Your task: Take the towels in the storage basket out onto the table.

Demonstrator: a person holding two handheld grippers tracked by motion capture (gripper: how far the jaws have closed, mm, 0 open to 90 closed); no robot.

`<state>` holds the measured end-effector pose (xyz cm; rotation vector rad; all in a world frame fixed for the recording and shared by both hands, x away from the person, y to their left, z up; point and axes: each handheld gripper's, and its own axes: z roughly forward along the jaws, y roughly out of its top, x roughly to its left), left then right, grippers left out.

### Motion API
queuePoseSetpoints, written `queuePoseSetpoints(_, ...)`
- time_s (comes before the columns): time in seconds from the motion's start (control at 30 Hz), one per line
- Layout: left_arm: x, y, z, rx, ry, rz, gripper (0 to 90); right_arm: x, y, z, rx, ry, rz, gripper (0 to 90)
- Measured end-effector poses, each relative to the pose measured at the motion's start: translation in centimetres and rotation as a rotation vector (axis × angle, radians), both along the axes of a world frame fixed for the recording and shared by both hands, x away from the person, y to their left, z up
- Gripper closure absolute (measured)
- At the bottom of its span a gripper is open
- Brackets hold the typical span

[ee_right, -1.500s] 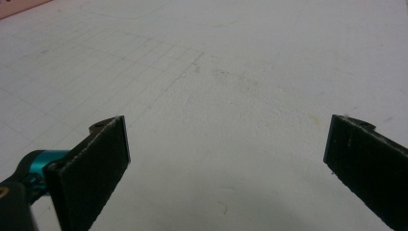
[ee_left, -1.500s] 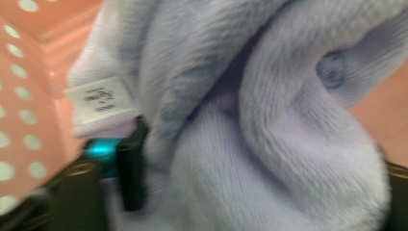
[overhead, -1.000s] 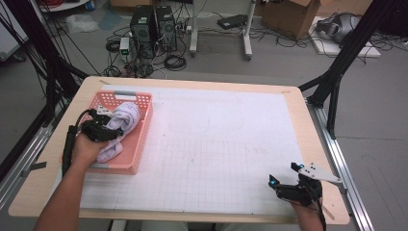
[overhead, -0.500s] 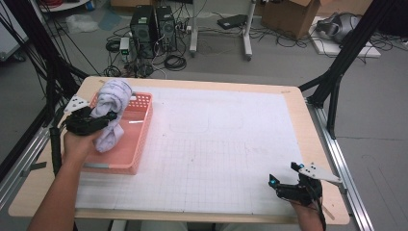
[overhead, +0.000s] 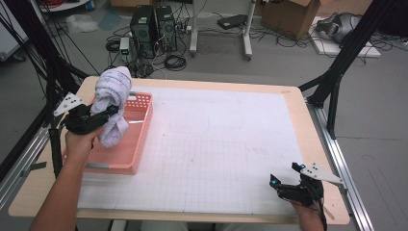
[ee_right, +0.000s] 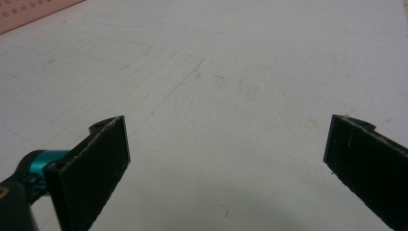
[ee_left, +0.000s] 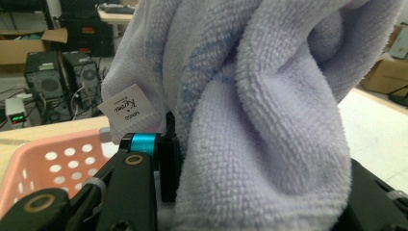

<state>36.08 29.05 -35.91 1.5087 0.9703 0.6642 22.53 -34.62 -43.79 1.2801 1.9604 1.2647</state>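
A bunched pale lilac towel [overhead: 111, 103] hangs above the pink basket [overhead: 137, 144] at the table's left, with my left gripper [overhead: 105, 113] shut on it. In the left gripper view the towel [ee_left: 260, 110] bulges between the two black jaws, and a small white label [ee_left: 127, 108] dangles from its edge. Near the table's front right corner my right gripper [overhead: 284, 179] rests low over the white gridded mat [overhead: 216, 144]. Its jaws [ee_right: 226, 159] stand wide open with nothing between them.
The basket's perforated pink wall [ee_left: 53, 163] lies just below the towel. Bare wooden table edge [overhead: 317, 144] borders the mat on the right. Behind the table stand computer towers [overhead: 154, 24], cables, cardboard boxes [overhead: 288, 14] and black frame legs [overhead: 337, 82].
My left gripper has lifted the towel up out of the basket and a little toward the back left. The right gripper has stayed where it was.
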Motion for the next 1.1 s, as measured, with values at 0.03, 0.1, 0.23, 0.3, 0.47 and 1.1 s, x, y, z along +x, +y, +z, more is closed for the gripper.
queuePoseSetpoints(0.03,0.0,0.0,0.1,-0.005,-0.006,-0.004,54.8,0.0,0.0,0.0,0.002,0.002,-0.003,0.9)
queuePoseSetpoints(0.1,-0.2,-0.3,0.5,-0.022,-0.027,-0.017,54.8,0.0,0.1,0.1,0.000,-0.009,-0.001,0.9)
queuePoseSetpoints(0.23,-0.5,-1.0,1.5,-0.054,-0.076,-0.044,54.8,0.1,0.0,0.0,0.002,-0.005,-0.003,0.9)
queuePoseSetpoints(0.3,-0.6,-1.6,2.0,-0.058,-0.093,-0.064,54.8,0.1,0.0,0.0,0.003,-0.007,-0.002,0.9)
queuePoseSetpoints(0.47,-0.7,-3.3,3.2,-0.082,-0.121,-0.132,54.8,0.1,0.1,0.1,-0.002,-0.006,0.005,0.9)
queuePoseSetpoints(1.1,-0.9,-14.5,3.4,-0.084,-0.130,-0.393,54.6,0.2,0.4,0.1,-0.004,-0.012,0.015,0.9)
